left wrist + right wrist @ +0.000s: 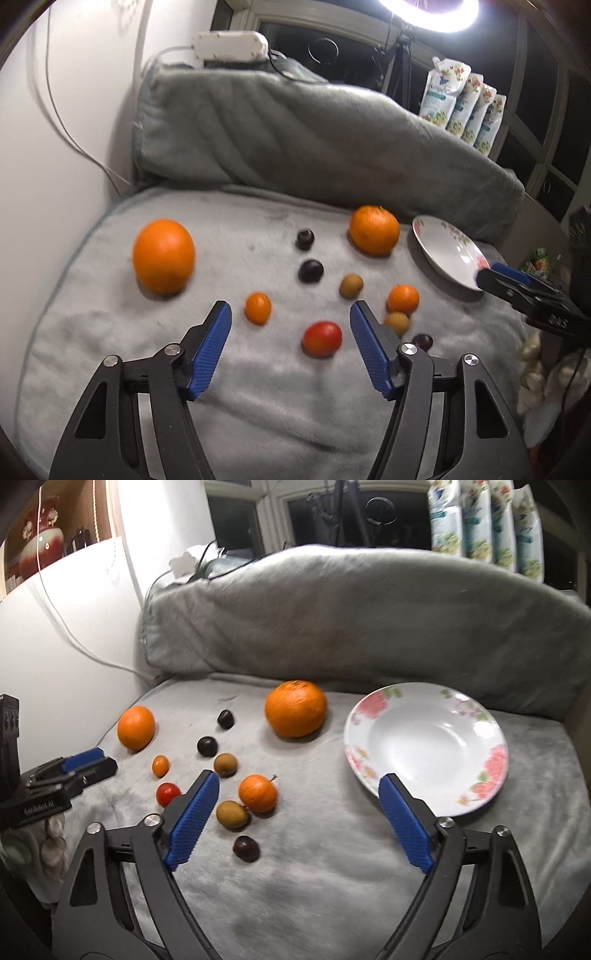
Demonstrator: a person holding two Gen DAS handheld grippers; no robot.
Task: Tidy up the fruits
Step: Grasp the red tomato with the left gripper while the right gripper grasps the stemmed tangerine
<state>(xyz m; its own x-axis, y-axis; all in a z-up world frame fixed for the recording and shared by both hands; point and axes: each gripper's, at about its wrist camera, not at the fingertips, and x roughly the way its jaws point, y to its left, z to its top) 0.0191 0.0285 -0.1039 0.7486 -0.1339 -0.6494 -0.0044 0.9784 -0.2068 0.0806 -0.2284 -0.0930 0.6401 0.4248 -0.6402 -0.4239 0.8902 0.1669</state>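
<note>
on the grey blanket, fruit and plate; both grippers open, empty.

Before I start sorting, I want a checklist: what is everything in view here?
large round oranges: 2, orange, one far left, one beside the plate
small mandarin: 1, orange, mid blanket
tiny oval kumquat: 1, orange, left of centre
red cherry tomato: 1, red, nearest the left gripper
dark round plums: 3, purple-black, two centre back, one front
brown round longans: 2, tan, around the mandarin
white floral ceramic plate: 1, empty, right
grey fleece blanket: 1, under everything
printed refill pouches: 4, back right
ring light: 1, white, top
left gripper: blue pads, open
right gripper: blue pads, open
</note>
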